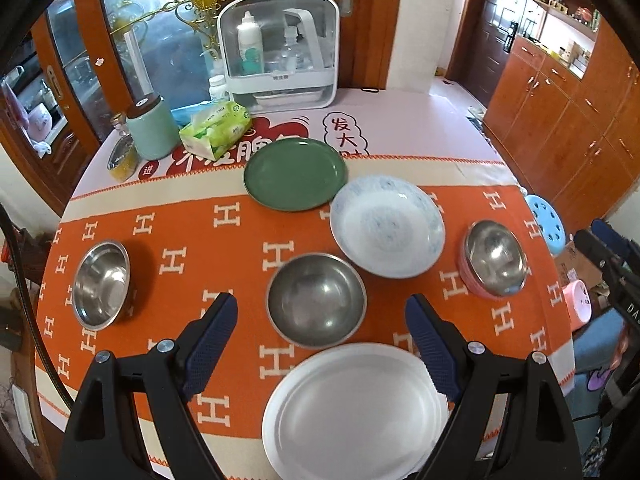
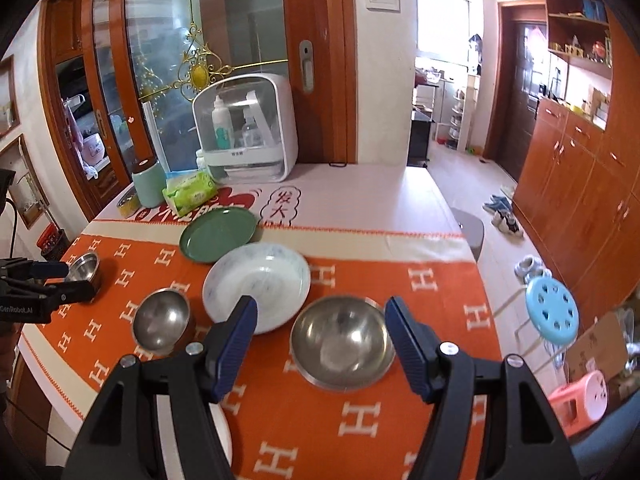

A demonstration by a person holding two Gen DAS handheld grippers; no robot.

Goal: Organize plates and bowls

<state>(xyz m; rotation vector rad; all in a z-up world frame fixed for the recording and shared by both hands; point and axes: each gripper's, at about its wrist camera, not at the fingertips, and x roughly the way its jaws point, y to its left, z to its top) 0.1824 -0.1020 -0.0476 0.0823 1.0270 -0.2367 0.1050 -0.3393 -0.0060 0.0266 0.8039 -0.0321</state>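
On the orange cloth lie a green plate (image 1: pixel 295 173), a white patterned deep plate (image 1: pixel 387 230), a flat white plate (image 1: pixel 354 412) and three steel bowls: left (image 1: pixel 102 283), middle (image 1: pixel 316 300), right, pink outside (image 1: pixel 495 257). My left gripper (image 1: pixel 320 320) is open and empty, its fingers either side of the middle bowl, above the white plate. My right gripper (image 2: pixel 320 320) is open and empty over the right bowl (image 2: pixel 342 342). The right wrist view also shows the green plate (image 2: pixel 218 233), deep plate (image 2: pixel 256 282), middle bowl (image 2: pixel 161 319), left bowl (image 2: pixel 83 267) and left gripper (image 2: pixel 60 280).
At the table's back stand a white storage box (image 1: pixel 280 50), a tissue pack (image 1: pixel 216 127), a green jar (image 1: pixel 151 126) and a small tin (image 1: pixel 122 157). A blue stool (image 2: pixel 552 310) and a pink stool (image 2: pixel 580 398) stand right of the table. Wooden cabinets line the right wall.
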